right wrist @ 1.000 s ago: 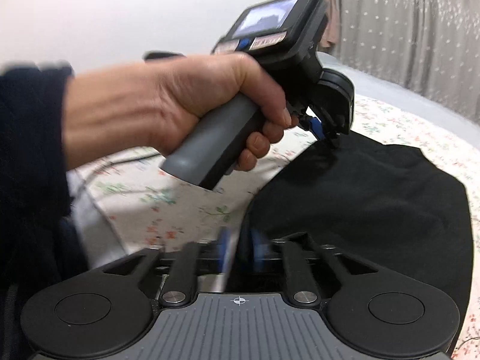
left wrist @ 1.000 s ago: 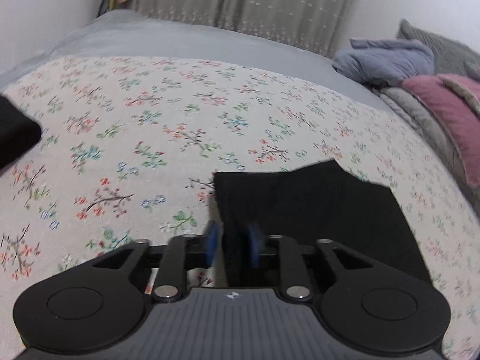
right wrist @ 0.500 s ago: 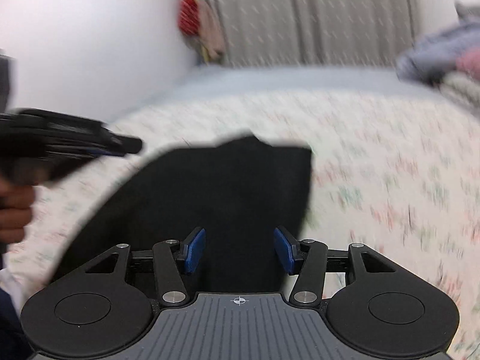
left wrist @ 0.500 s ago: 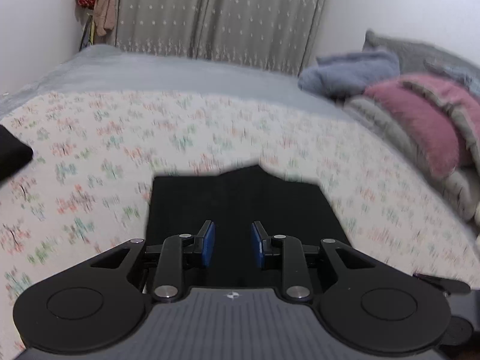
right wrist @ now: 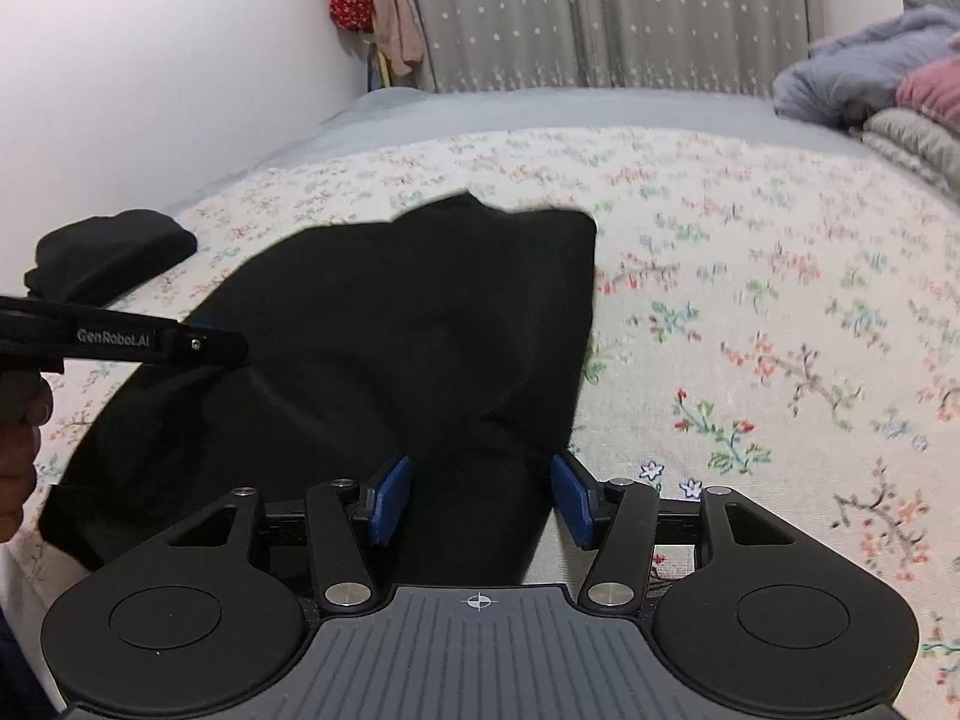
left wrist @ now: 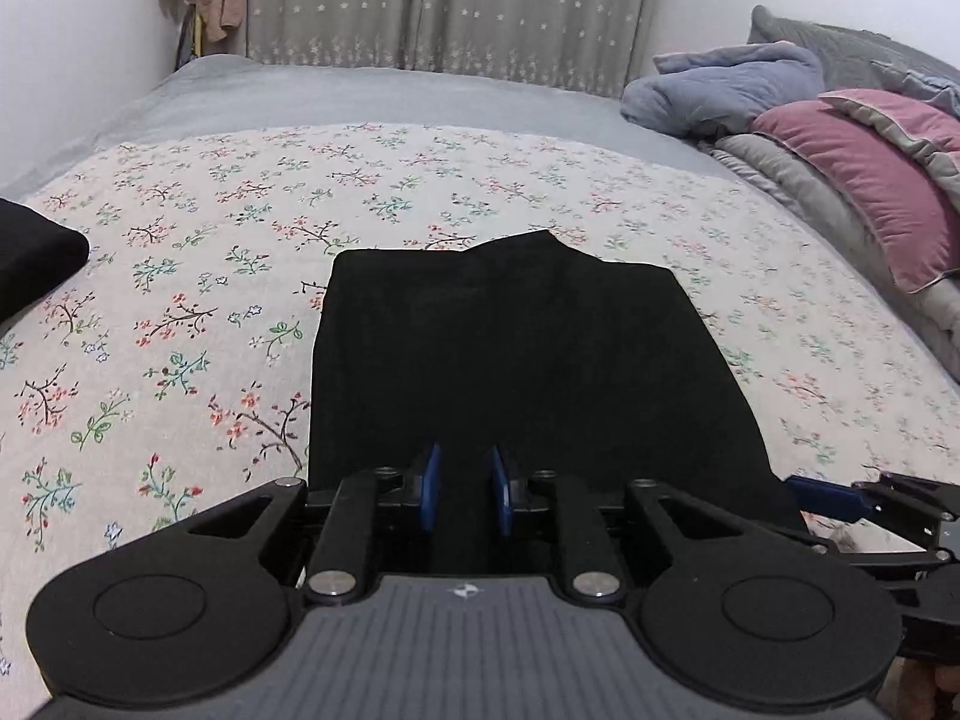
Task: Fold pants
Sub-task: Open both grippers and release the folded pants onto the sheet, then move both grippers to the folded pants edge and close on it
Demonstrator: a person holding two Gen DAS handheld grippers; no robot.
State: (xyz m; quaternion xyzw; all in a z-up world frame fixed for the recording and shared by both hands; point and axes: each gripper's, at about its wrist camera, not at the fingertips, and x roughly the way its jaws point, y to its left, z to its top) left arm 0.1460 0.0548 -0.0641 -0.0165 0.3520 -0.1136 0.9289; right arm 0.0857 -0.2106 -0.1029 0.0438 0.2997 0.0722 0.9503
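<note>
While both tongs gape, left (left wrist: pixel 462 489) narrowing, right (right wrist: pixel 483 501) widening, black pants (left wrist: pixel 510 360) lie beneath.

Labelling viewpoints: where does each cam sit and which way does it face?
Left wrist: on the left claw, aimed down over the black pants towards the curtain; the right claw's tip shows.
Right wrist: on the right claw, facing likewise; the left claw and fingers show.
Shared: pants, floral bedspread, curtain, folded black garment.

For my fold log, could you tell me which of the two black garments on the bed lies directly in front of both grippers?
The flat, spread black pants, mid-bed; the other black bundle sits off left.
</note>
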